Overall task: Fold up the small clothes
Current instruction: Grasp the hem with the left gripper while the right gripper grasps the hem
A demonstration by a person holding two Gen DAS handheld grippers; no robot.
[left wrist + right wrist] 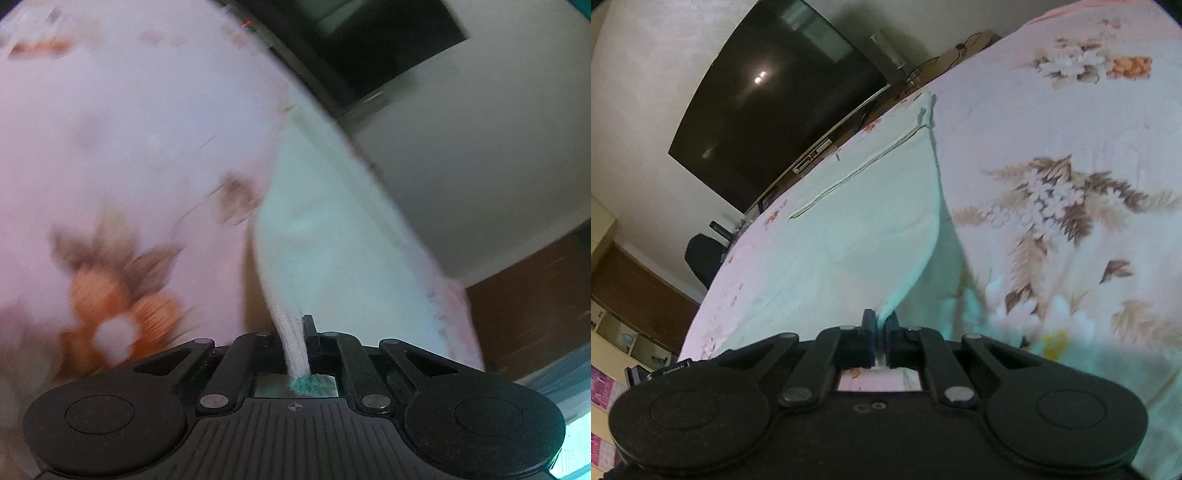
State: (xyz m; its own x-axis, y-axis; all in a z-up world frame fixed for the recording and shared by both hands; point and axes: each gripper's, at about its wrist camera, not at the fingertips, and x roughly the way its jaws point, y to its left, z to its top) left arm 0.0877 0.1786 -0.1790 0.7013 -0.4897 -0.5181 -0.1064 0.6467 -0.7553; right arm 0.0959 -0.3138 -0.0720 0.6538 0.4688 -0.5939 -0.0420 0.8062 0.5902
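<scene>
A pale mint-green garment (857, 229) lies partly spread on a pink floral bedsheet (1052, 155). My right gripper (881, 325) is shut on the garment's near corner, which lifts up from the bed into the jaws. In the left wrist view my left gripper (297, 332) is shut on a ribbed white edge of the same mint garment (332, 236), and the cloth stretches away from the jaws. The left view is blurred by motion.
The pink floral bedsheet (129, 129) fills the left of the left wrist view. A large dark television (783, 99) hangs on the white wall beyond the bed. A black chair (701, 258) and wooden shelves (631, 306) stand at the left.
</scene>
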